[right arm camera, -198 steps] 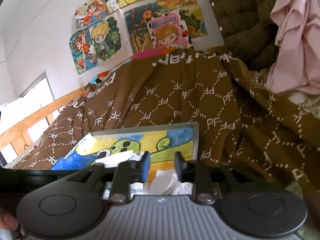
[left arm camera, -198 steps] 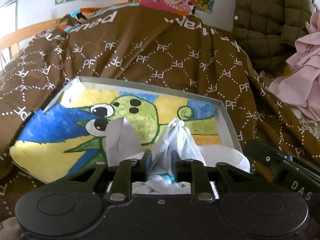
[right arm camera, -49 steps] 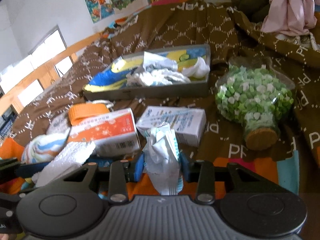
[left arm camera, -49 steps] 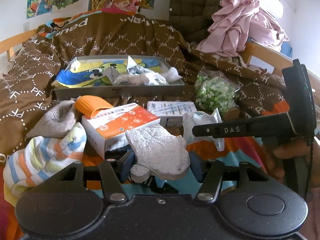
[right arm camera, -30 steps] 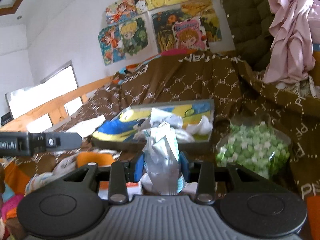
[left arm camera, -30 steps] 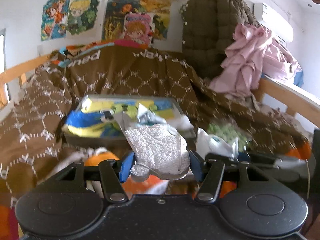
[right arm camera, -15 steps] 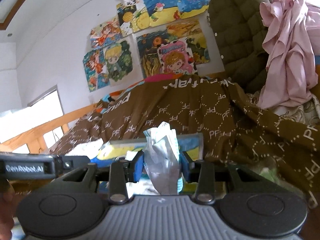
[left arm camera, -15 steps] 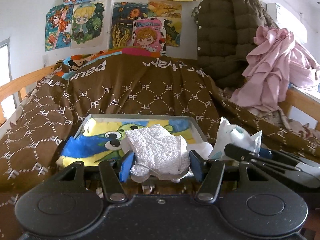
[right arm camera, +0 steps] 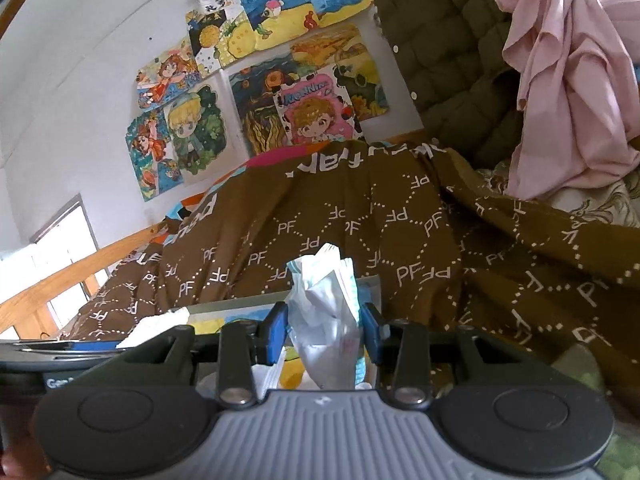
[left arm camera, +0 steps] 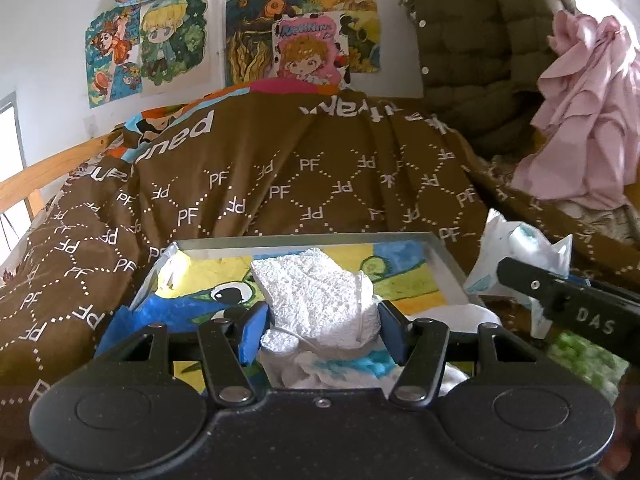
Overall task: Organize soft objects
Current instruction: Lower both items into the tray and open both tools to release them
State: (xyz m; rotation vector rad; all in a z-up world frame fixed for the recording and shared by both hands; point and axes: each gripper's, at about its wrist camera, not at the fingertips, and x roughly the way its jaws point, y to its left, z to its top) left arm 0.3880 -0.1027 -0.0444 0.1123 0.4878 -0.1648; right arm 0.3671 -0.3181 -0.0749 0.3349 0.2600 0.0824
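Left gripper (left arm camera: 318, 330) was clamped on a white textured sock (left arm camera: 316, 300), blue pads pressed to either side of it, toe end bulging up and forward past the jaws. Hung over the near part of a shallow grey tray (left arm camera: 448, 264) lined with a bright cartoon drawing (left arm camera: 404, 276) of a green, big-eyed creature on yellow and blue. Lay beneath the sock, inside the tray: more white soft pieces with blue markings (left arm camera: 340, 364).

Right gripper (right arm camera: 324, 334) was closed on a crumpled white packet with pale blue print (right arm camera: 324, 312), held upright between the blue pads, top edge poking well above them. Hovered at the tray's right edge, tray wall (right arm camera: 224, 306) visible just behind the jaws. Seen from the left wrist view too: same packet (left arm camera: 516, 256) just right of the tray, right gripper's black arm crossing in front of it.

Tray rested on a bed covered by a brown blanket (left arm camera: 280, 184) patterned with dotted diamonds and white "PF" letters. Beyond it, a white wall with colourful cartoon posters (left arm camera: 304, 40). At the right, an olive quilted jacket (left arm camera: 476, 48) and a heap of pink cloth (left arm camera: 584, 120). At the left, a wooden bed rail (right arm camera: 60, 280) and a bright window (right arm camera: 56, 252).
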